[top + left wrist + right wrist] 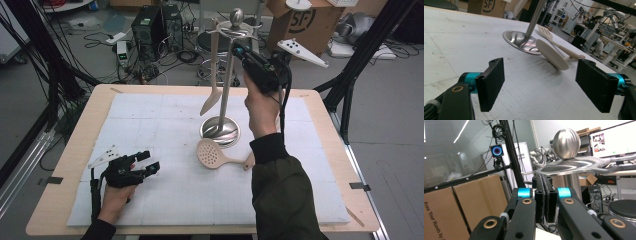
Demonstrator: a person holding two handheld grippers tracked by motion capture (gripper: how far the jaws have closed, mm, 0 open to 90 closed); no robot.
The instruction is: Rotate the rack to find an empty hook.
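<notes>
A: Where is everything around the tall steel utensil stand (227,75)?

B: A beige spoon (214,75) hangs from its top. A beige perforated skimmer (216,154) lies at its base, leaning on the dish-shaped foot. The right gripper (239,50) is up at the hook ring, jaws pressed together on nothing.

A: Risk?

B: I'd judge a nudge up there could tip the stand or swing the spoon off.

A: The left gripper (540,85)?

B: It rests wide open and empty, well short of the stand. Its view reveals a slotted spatula (549,35) behind the foot.
</notes>
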